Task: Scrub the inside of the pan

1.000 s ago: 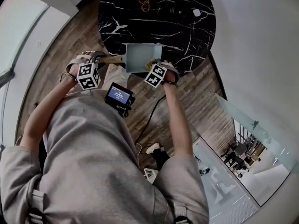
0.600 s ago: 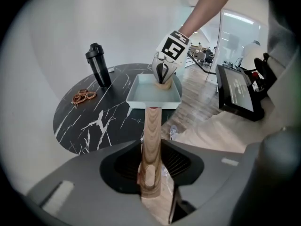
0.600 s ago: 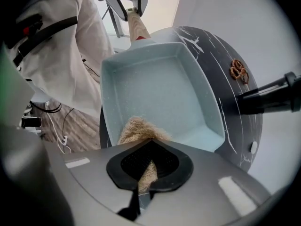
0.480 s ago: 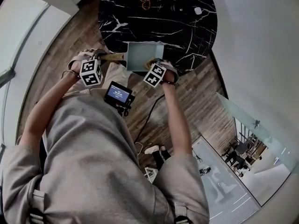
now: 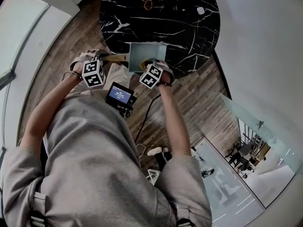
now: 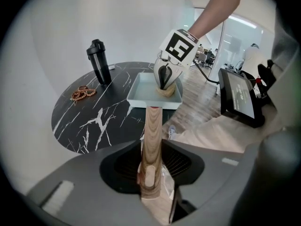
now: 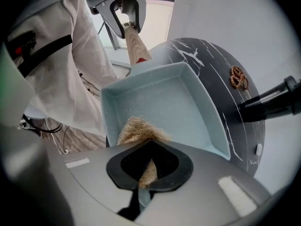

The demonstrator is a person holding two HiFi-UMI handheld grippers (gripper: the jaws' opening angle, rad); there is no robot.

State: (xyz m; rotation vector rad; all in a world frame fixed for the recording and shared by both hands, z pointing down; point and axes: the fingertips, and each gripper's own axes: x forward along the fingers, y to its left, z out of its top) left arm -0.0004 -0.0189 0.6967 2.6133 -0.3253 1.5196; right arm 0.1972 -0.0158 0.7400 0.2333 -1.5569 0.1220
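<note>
A pale blue square pan (image 5: pixel 142 53) sits at the near edge of the round black marble table (image 5: pixel 184 27), its wooden handle (image 5: pixel 113 58) pointing left. My left gripper (image 5: pixel 101 57) is shut on that handle (image 6: pixel 152 135); its jaws have just closed in and then eased a little, with the handle between them. My right gripper (image 5: pixel 152 63) points straight down into the pan (image 7: pixel 169 102) and is shut on a tan fibrous scrubber (image 7: pixel 139 131), which rests on the pan floor near its near wall. Seen from the left gripper view, the right gripper (image 6: pixel 165 76) stands over the scrubber (image 6: pixel 169 92).
A black bottle (image 6: pixel 98 62) and a string of brown beads (image 6: pixel 83 93) lie at the table's far side, with a small white object (image 5: pixel 200 12) nearby. A device with a lit screen (image 5: pixel 120 95) hangs at the person's chest. Wooden floor surrounds the table.
The right gripper has slid left along the near side of the pan with the scrubber. The left gripper and the pan have stayed where they were.
</note>
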